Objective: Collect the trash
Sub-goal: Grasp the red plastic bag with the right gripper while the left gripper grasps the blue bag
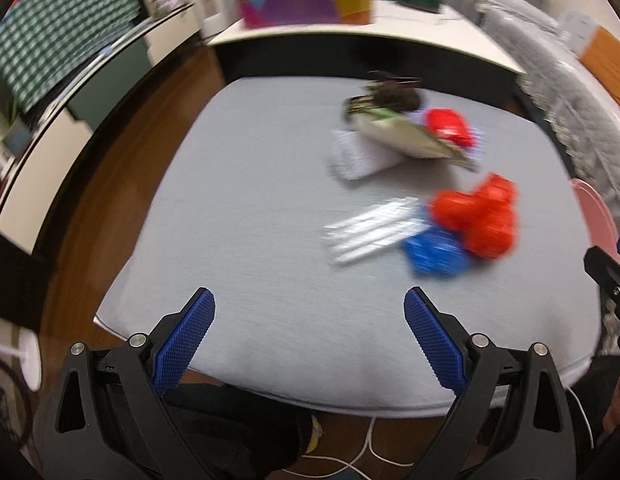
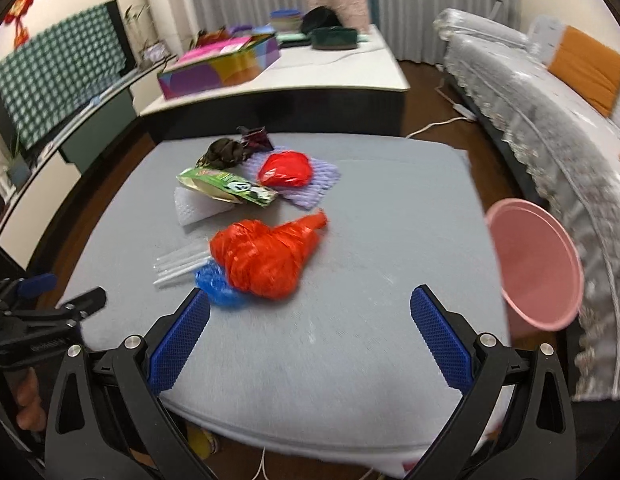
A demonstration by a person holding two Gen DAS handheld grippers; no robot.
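Trash lies on a grey cushioned table (image 2: 370, 240): a big red plastic bag (image 2: 266, 252), a blue bag (image 2: 216, 282), clear plastic sleeves (image 2: 178, 266), a green snack packet (image 2: 226, 186), white foam (image 2: 194, 210), a small red bag (image 2: 286, 170) on purple foam net (image 2: 314, 188), and dark wrappers (image 2: 226, 152). A pink bin (image 2: 538, 264) stands at the table's right edge. My right gripper (image 2: 310, 316) is open and empty above the near table edge. My left gripper (image 1: 310, 312) is open and empty; the red bag (image 1: 482, 216) lies ahead to its right.
A white low table (image 2: 350, 76) with a colourful box (image 2: 222, 66) stands behind. A covered sofa (image 2: 550, 120) runs along the right. A TV cabinet (image 2: 70, 120) is on the left. Wooden floor (image 1: 110, 184) lies left of the table.
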